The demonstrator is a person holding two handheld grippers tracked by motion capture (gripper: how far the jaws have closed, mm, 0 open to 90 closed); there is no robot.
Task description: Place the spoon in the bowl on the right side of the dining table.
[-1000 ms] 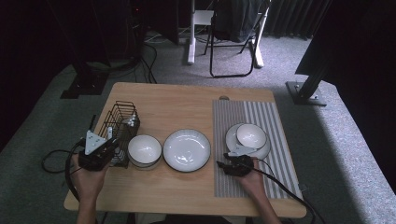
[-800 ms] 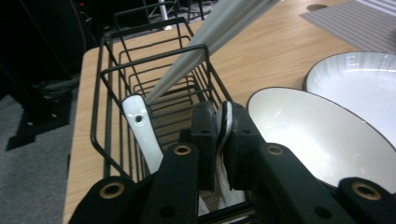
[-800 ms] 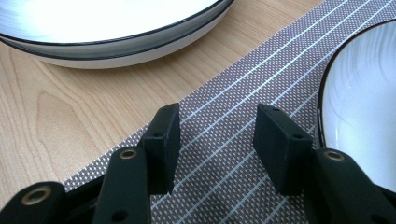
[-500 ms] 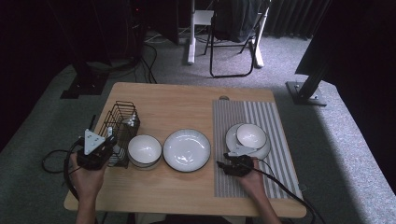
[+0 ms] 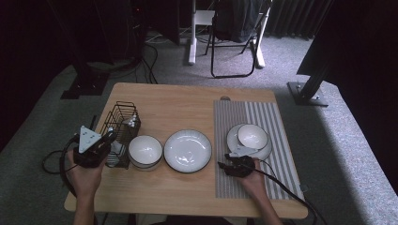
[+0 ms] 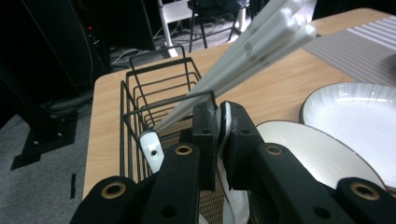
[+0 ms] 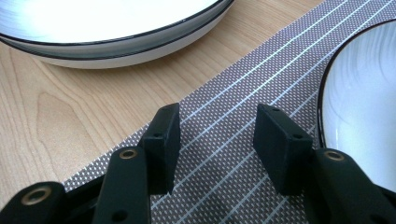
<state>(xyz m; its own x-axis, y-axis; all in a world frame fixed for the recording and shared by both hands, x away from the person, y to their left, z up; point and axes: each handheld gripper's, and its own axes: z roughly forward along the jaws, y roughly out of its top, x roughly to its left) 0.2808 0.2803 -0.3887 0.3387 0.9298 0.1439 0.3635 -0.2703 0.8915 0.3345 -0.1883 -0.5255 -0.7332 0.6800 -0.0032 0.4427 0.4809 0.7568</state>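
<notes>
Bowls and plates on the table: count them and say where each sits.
4: a bowl beside the wire basket, a plate at the centre, and a smaller bowl resting on a plate on the striped mat.

I'm seeing grey carpet (image 5: 338,140) lying around, folding chair (image 5: 234,42) standing at twelve o'clock, darkness surrounding everything

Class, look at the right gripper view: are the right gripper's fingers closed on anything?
No. The right gripper has its fingers apart, with bare striped placemat between them.

Bowl (image 5: 145,151) between basket (image 5: 120,123) and plate (image 5: 187,150)
</notes>
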